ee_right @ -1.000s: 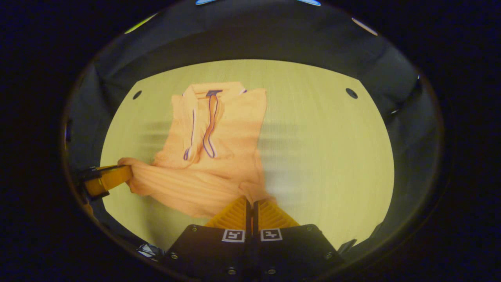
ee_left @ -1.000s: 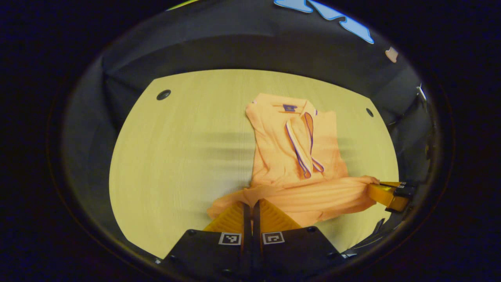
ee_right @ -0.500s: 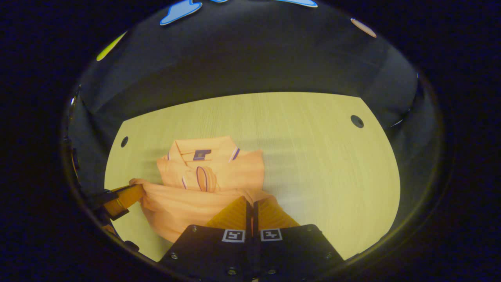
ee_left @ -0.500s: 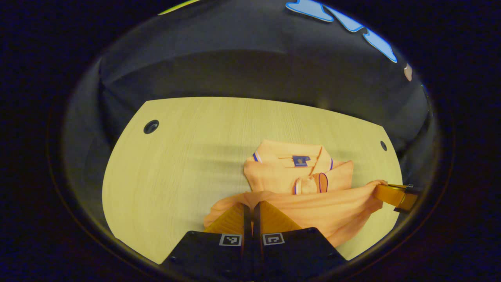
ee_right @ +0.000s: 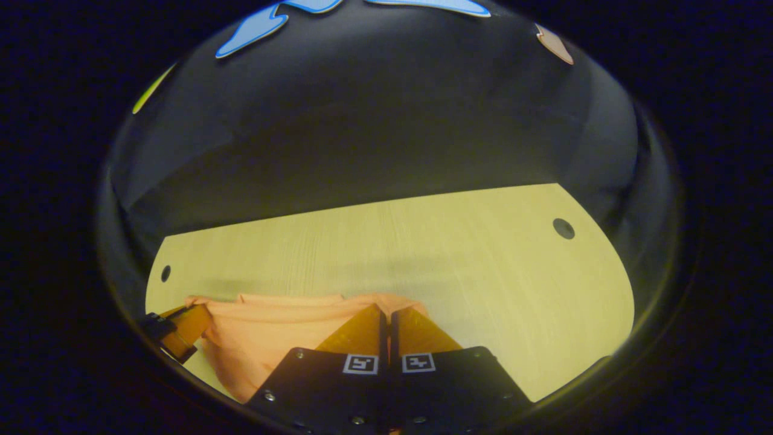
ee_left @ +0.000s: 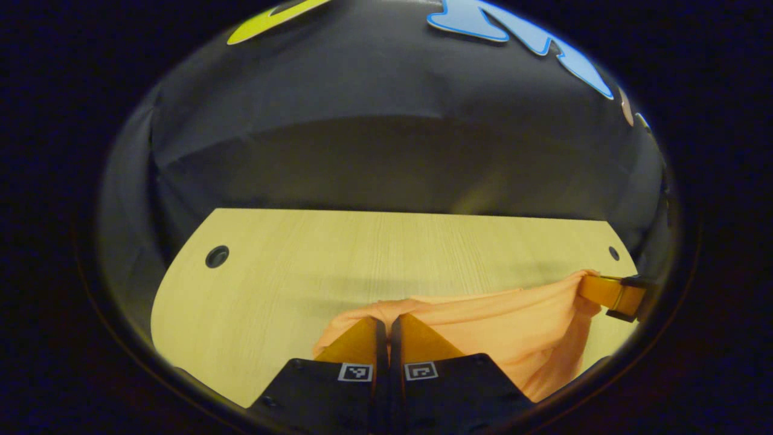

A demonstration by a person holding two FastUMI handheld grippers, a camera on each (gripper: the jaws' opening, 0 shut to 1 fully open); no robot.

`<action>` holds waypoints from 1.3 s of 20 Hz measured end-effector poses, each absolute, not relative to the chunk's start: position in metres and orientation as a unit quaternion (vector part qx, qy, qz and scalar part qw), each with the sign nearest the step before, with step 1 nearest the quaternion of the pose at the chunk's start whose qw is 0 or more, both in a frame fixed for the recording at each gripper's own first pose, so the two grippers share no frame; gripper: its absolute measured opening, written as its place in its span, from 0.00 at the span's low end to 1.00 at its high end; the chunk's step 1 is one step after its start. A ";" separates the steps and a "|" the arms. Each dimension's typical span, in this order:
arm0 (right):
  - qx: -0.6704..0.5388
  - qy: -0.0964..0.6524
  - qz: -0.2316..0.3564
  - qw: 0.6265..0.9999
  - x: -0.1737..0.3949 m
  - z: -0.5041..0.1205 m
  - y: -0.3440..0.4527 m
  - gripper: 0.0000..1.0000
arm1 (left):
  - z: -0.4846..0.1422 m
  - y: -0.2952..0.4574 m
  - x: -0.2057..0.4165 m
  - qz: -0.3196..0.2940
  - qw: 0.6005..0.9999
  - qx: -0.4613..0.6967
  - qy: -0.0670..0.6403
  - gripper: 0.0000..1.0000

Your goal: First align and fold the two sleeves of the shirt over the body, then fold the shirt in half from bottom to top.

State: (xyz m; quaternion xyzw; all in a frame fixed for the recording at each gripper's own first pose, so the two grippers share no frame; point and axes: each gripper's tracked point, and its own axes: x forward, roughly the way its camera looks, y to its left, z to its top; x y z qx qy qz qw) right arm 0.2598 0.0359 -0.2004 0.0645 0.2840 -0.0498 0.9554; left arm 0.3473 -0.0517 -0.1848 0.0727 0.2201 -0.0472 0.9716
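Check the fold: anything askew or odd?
Nothing stands out. Both tongs, left and right, are shut on the orange shirt, whose held edge spans evenly between them above the table. No tears visible.

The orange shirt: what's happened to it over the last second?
Both grippers carried the shirt's bottom edge forward over its body; the collar, seen earlier, is now covered. Left gripper and right gripper stayed shut on the hem, and the table is unchanged.

One shirt (ee_left: 513, 326), two tools, one table (ee_left: 338, 254) with two holes.
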 end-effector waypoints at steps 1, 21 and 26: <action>0.060 0.276 -0.052 0.958 0.265 -0.196 0.036 0.00 | -0.181 -0.052 0.349 -0.046 0.972 0.086 0.211 0.07; 0.052 0.248 -0.024 0.967 0.235 -0.152 0.038 0.94 | -0.154 -0.054 0.310 -0.055 0.969 0.094 0.223 0.94; 0.054 0.206 -0.010 0.977 0.189 -0.089 0.031 0.95 | -0.088 -0.067 0.252 -0.063 0.975 0.085 0.193 0.93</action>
